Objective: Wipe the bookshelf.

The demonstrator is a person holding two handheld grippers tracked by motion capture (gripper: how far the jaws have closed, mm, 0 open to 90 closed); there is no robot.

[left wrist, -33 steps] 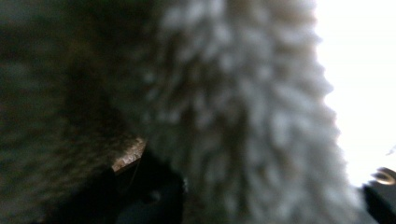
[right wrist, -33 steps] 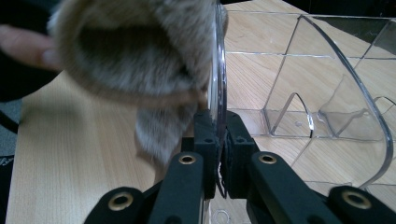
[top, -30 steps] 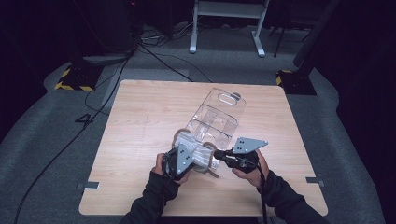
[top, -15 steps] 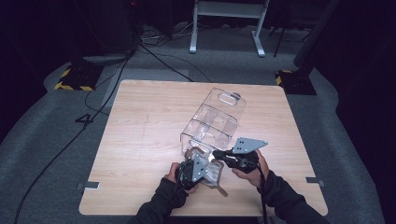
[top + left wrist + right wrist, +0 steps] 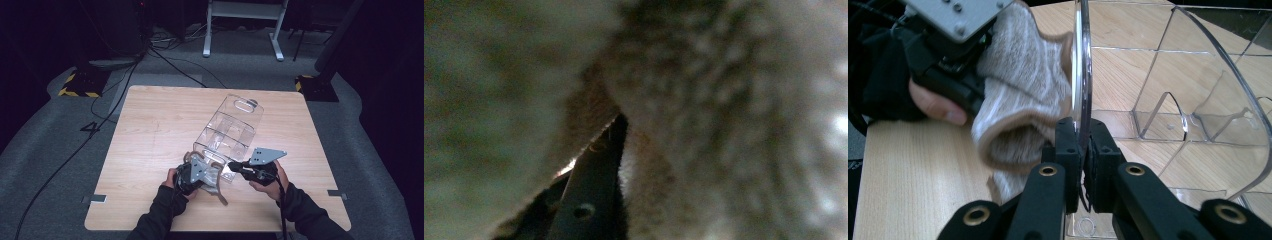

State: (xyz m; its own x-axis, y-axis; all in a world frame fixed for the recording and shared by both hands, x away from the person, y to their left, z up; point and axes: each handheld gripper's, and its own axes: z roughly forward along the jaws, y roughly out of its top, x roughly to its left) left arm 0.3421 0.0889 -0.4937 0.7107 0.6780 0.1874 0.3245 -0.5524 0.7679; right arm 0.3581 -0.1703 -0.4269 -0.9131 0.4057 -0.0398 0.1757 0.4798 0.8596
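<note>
glossy clear plastic organizer (image 5: 1198, 100), fuzzy knitted cloth sock (image 5: 1023, 100), matt pale wood-grain table (image 5: 150, 130)

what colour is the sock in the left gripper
Beige with pale grey-white stripes and a tan cuff: the sock shows best in the right gripper view.

A light wooden desk (image 5: 150, 130) carries a clear plastic divided organiser (image 5: 227, 132), lying right of centre and reaching toward the far edge. A grey-beige sock (image 5: 216, 180) trails onto the wood by its near end.
</note>
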